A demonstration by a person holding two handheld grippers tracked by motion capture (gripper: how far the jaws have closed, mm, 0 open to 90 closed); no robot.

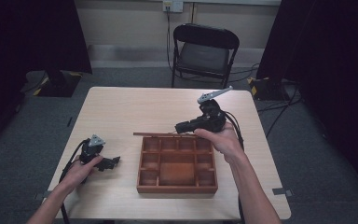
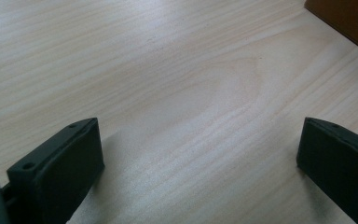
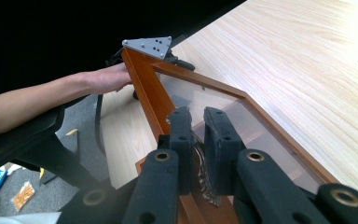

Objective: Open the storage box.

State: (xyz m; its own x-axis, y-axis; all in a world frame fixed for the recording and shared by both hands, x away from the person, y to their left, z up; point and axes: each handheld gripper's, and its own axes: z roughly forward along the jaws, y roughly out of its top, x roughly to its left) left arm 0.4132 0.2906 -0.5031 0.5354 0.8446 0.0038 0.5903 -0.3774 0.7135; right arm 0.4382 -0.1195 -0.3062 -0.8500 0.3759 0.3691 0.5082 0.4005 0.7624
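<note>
Seen from the high view: resting on the near left of the pale wooden table (image 1: pixel 121 112), the left gripper (image 1: pixel 114 162) in the person's left hand (image 1: pixel 81 169), well apart from the compartmented wooden box (image 1: pixel 177 164) sitting near the table's middle. Hovering at the box's far edge, the right gripper (image 1: pixel 181 127) in the right hand (image 1: pixel 221 140), gripping the box's glass-panelled lid (image 1: pixel 165 135), which is showing edge-on as a thin strip along that far edge. Standing beyond the table, a black folding chair (image 1: pixel 204 51). From the left gripper view: jaws spreading wide over bare tabletop, nothing between them, a corner of the box (image 2: pixel 349 21) lying at far right. From the right gripper view: jaws pinching narrowly on the lid's wooden frame (image 3: pixel 144 88), its clear pane tilting up off the box, with the left hand (image 3: pixel 105 78) and its gripper's grey plate (image 3: pixel 150 45) sitting beyond the frame's far corner.
</note>
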